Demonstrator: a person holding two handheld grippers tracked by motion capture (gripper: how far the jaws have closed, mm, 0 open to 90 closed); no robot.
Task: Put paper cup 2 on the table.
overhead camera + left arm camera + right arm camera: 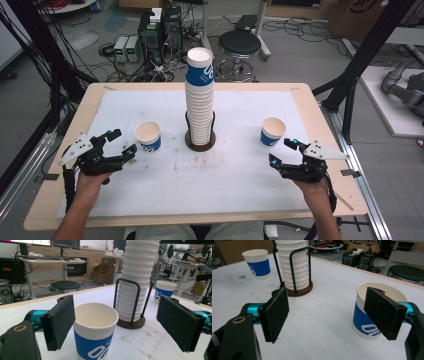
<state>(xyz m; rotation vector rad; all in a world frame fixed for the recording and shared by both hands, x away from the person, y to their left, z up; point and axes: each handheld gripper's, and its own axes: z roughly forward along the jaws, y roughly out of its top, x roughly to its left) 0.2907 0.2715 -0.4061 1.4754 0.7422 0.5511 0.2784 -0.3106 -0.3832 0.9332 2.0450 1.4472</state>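
Both hands rest low on the worktop [240, 165], fingers spread wide and holding nothing. Each loose cup — left cup [148, 136], right cup [273, 131] — stands just ahead; centre it between the pads, then close gently, below the rim.

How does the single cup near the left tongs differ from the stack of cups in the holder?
The single cup stands alone on the table; the stack sits in a dark wire holder. The single cup is short; the stack rises far taller. The single cup is left of centre; the stack is central. Both are white with blue bands, upright.
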